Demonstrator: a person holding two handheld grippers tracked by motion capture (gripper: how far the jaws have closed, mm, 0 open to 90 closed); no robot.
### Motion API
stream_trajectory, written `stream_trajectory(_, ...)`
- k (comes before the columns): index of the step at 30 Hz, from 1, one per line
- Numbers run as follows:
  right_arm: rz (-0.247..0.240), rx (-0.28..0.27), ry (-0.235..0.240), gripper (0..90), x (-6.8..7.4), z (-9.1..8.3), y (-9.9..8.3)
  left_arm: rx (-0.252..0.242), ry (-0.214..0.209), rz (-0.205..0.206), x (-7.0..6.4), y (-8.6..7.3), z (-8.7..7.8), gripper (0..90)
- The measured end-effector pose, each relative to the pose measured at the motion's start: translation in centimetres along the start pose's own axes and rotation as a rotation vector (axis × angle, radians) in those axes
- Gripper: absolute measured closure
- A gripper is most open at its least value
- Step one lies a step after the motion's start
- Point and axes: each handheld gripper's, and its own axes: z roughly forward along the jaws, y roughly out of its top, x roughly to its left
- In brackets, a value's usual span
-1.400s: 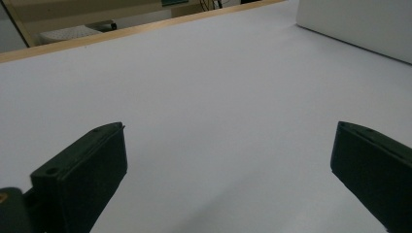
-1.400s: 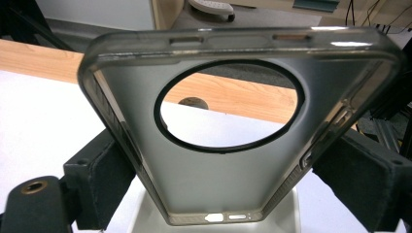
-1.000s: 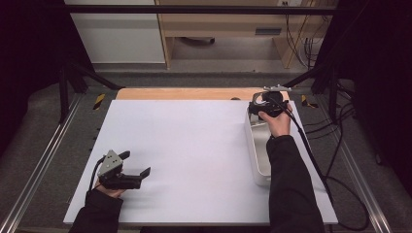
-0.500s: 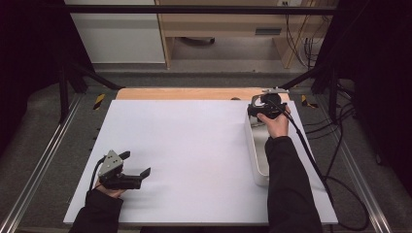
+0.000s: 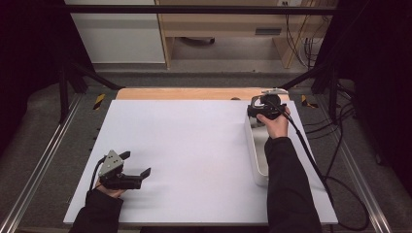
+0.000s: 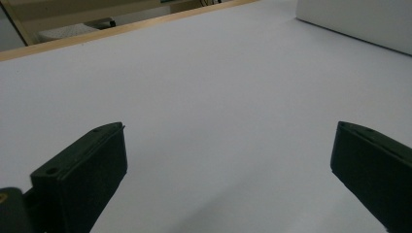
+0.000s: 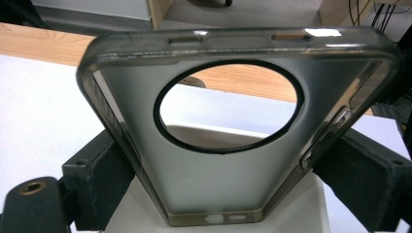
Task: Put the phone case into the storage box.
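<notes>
Counter (image 5: 194, 155) surface white, wide and bare across its middle; wooden strip along the far edge, metal rails down both long sides, cables on the floor off the right side. Most open room lies between the two hands, from the near edge up to the wood strip.

White tray (image 5: 254, 155), long and narrow, sits near the counter's right edge, running near-to-far. In the left gripper view its wall (image 6: 359, 22) shows at upper right, well apart from the jaws.

Left hand-held gripper (image 5: 136, 165) rests low near the counter's near-left corner, jaws spread wide with bare white surface between them (image 6: 228, 170). Nothing in it.

Right hand-held gripper (image 5: 260, 109) held over the far end of the tray, close to the wood strip. Its jaws are pinching a phone case (image 7: 233, 141) by its two long sides.

Phone case: translucent smoky grey, soft-looking, rounded corners. Large round camera cut-out with a black rim in the upper half; tray rim and wood strip visible through it. Slots along the top edge, button bumps on the right side wall, small port openings along the bottom edge. Case stands tilted, its top edge leaning away from the camera, above the tray's far end. In the high view the case (image 5: 273, 91) shows as a pale sliver just beyond the gripper.
</notes>
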Motion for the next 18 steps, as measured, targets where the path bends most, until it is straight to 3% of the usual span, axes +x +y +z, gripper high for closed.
stream_trajectory(6, 0.010, -0.005, 0.023, 1.5, -0.16, -0.14, 0.14, 0.000, -0.001, 0.001, -0.01, -0.01, 0.02, 0.0)
stream_trajectory(18, 0.002, -0.046, 0.044, 0.5, -0.64, -0.98, 0.54, -0.002, -0.002, 0.001, -0.02, 0.01, -0.01, 0.0)
